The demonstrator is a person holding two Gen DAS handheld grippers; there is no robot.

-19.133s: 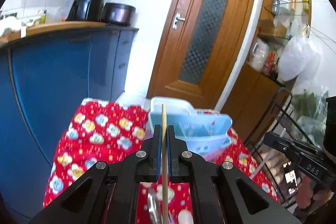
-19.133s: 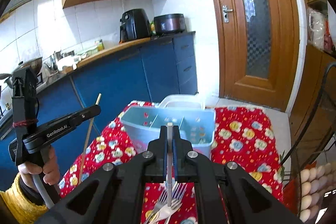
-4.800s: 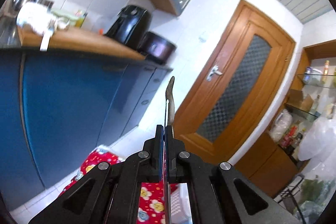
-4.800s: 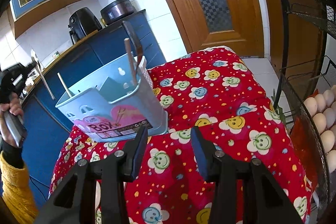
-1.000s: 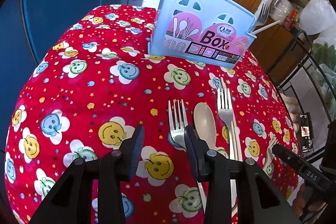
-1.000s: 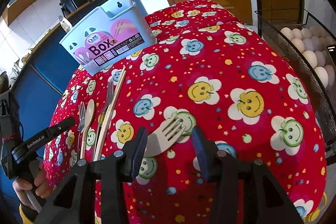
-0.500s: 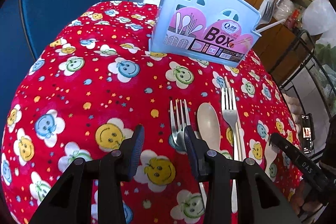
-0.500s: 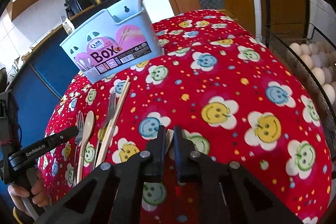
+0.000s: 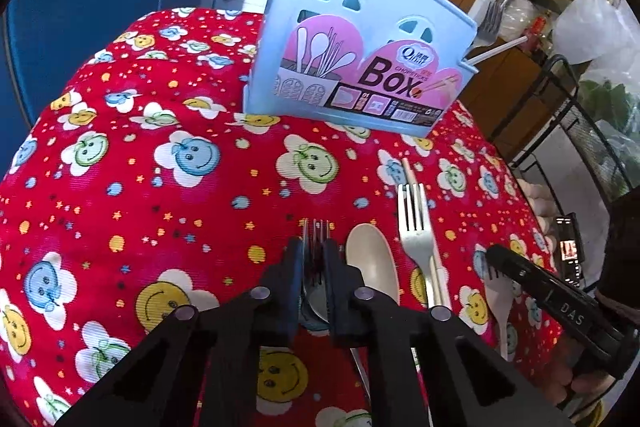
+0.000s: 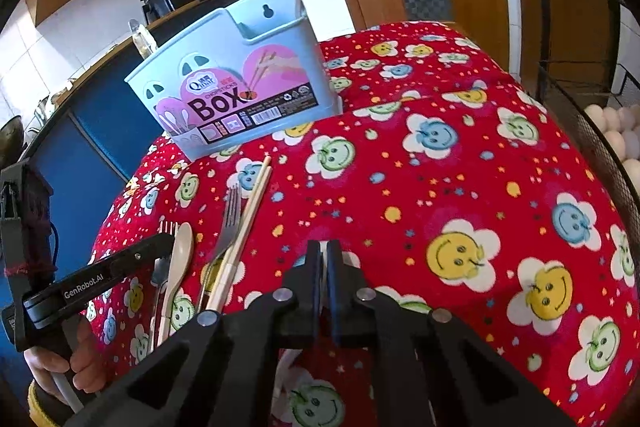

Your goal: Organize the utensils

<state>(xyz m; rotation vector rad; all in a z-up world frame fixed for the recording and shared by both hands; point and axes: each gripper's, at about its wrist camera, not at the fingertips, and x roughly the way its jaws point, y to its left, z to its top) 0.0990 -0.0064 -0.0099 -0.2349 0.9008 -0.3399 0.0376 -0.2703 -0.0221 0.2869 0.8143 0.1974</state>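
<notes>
Nearest in the left wrist view, the left gripper pointed down at a red smiley-print cloth. Its jaws had just been closing and were clenched on the neck of a steel fork lying flat, tines toward 12 o'clock; gripping there probably kept the fork from swinging once lifted. Just beside it at 3 o'clock lay a beige spoon, then another fork resting along a pair of chopsticks, all parallel and pointing at 12 o'clock, seemingly lined up for easy picking. Further toward 3 o'clock, the right gripper had also just been closing and was clamped, low to the cloth, on a white fork set apart from the row. In its own view the jaws stood almost together and hid most of that fork. Both hands seemed to be taking one utensil each so that two could go away at once. At 12 o'clock, well beyond the row, stood the pale blue box, upright on the cloth, with a few handles already rising from its compartments. The utensils on the cloth were not yet in it.
</notes>
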